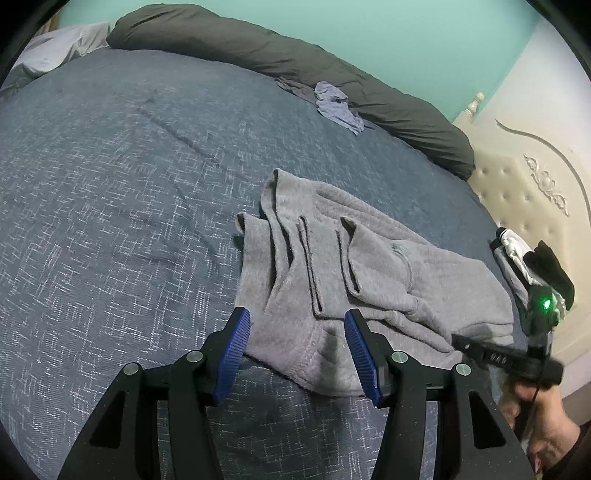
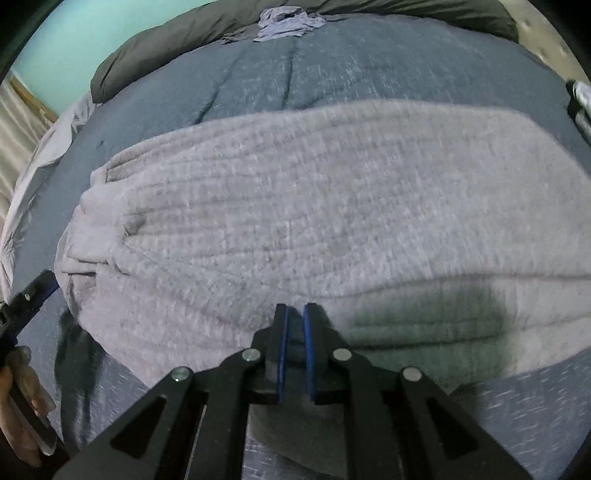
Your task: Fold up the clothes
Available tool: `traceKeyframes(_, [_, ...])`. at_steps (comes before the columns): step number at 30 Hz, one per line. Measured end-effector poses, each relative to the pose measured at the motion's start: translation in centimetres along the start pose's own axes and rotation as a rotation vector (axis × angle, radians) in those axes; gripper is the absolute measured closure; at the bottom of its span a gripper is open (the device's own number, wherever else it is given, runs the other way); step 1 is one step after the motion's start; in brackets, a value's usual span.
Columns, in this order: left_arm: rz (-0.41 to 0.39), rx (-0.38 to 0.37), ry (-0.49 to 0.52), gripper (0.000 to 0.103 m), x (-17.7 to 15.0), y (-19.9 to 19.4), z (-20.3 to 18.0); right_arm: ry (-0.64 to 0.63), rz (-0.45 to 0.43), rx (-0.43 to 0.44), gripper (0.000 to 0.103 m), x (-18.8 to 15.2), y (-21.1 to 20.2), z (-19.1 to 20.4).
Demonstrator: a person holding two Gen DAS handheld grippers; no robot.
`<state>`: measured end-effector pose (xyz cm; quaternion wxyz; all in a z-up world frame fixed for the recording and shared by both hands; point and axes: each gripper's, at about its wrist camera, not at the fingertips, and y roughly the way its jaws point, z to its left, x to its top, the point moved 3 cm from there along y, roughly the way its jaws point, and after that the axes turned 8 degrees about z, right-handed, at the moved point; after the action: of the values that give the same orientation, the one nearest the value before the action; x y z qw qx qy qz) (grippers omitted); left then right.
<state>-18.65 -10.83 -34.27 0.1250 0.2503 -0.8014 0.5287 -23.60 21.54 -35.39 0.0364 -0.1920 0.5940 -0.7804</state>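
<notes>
Fleece, grey: one garment (image 1: pixel 369 266), partly folded, lying on the bed toward the headboard side, its hem near the bed's near edge.

Left gripper (image 1: pixel 297 354): tongs spread, pads standing either side of the hem, nothing pinched.

Right gripper (image 2: pixel 295 347): tongs pressed almost together over the fleece; no cloth visible between the pads. Its view is blurred.

Risks, as judged:
- Left pads closing on one layer only; the fold would then drag open rather than lift whole.
- Thick, springy fleece may slip from a shallow pinch at the hem.
- Bedspread (image 1: pixel 110 203) is soft and wrinkled; a low pinch could catch it along with the garment.
- Both grippers are working near each other and could collide over the cloth.

Surface: blue bedspread with pale woven flecks, creased.

Room: dark grey duvet (image 1: pixel 295 70) rolled along the far edge; small bluish garment (image 1: pixel 338 107) beside it; dark and white items (image 1: pixel 532 258) stacked near the cream tufted headboard (image 1: pixel 517 184); mint-green wall (image 1: pixel 332 26).
</notes>
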Motion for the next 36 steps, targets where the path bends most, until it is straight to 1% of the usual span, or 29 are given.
traceKeyframes(2, [0.000, -0.001, 0.004, 0.045, 0.0, 0.0, -0.1, 0.009, -0.010, 0.014, 0.095, 0.9, -0.4, 0.2])
traceKeyframes(5, [0.004, -0.001, 0.002, 0.045, -0.1, 0.1, 0.0, 0.014, 0.037, -0.012, 0.095, 1.2, 1.6, 0.5])
traceKeyframes(9, [0.006, -0.004, 0.000, 0.045, -0.1, 0.1, 0.1, -0.015, 0.017, -0.044, 0.095, 0.7, 2.1, 0.8])
traceKeyframes(12, [0.004, -0.007, 0.000, 0.045, -0.1, 0.0, 0.0, 0.030, 0.035, 0.010, 0.095, 2.1, 1.3, 0.0])
traceKeyframes(13, [0.004, -0.008, 0.000, 0.045, -0.2, 0.0, 0.0, 0.037, 0.020, 0.021, 0.095, 2.8, 1.0, -0.1])
traceKeyframes(14, [0.004, -0.008, 0.000, 0.045, -0.2, 0.0, 0.1, 0.033, 0.010, 0.012, 0.095, 3.6, 0.9, -0.2])
traceKeyframes(16, [0.005, -0.009, 0.001, 0.045, -0.3, -0.1, 0.1, 0.026, 0.031, -0.011, 0.095, 4.7, 1.7, -0.1])
traceKeyframes(19, [0.008, -0.009, -0.005, 0.045, -0.3, 0.0, 0.3, 0.036, 0.068, -0.026, 0.095, 4.7, 3.2, -0.1])
traceKeyframes(21, [0.011, -0.009, -0.006, 0.044, -0.3, 0.0, 0.4, 0.050, 0.074, -0.025, 0.096, 5.3, 2.8, 0.0])
traceKeyframes(25, [0.014, -0.008, 0.004, 0.043, -0.5, 0.0, 0.2, 0.034, 0.000, -0.011, 0.096, 8.1, 1.0, -0.2])
traceKeyframes(26, [0.015, -0.007, 0.008, 0.043, -0.6, 0.1, 0.2, 0.037, 0.006, -0.014, 0.096, 8.7, 1.4, -0.2])
traceKeyframes(29, [0.017, -0.009, 0.003, 0.043, -0.6, 0.1, 0.3, 0.034, 0.046, -0.036, 0.096, 9.2, 3.3, -0.1])
traceKeyframes(31, [0.018, -0.008, -0.004, 0.043, -0.5, 0.1, 0.5, 0.059, 0.044, -0.014, 0.096, 9.0, 4.3, -0.8])
traceKeyframes(32, [0.019, -0.009, -0.006, 0.043, -0.5, 0.1, 0.5, 0.070, 0.037, 0.000, 0.096, 8.9, 4.4, -1.0])
traceKeyframes(34, [0.021, -0.010, -0.004, 0.042, -0.5, 0.2, 0.5, 0.061, 0.047, 0.000, 0.097, 9.0, 4.0, -1.2])
traceKeyframes(36, [0.022, -0.007, 0.004, 0.042, -0.5, 0.2, 0.3, 0.040, 0.051, -0.021, 0.097, 9.4, 3.0, -1.1])
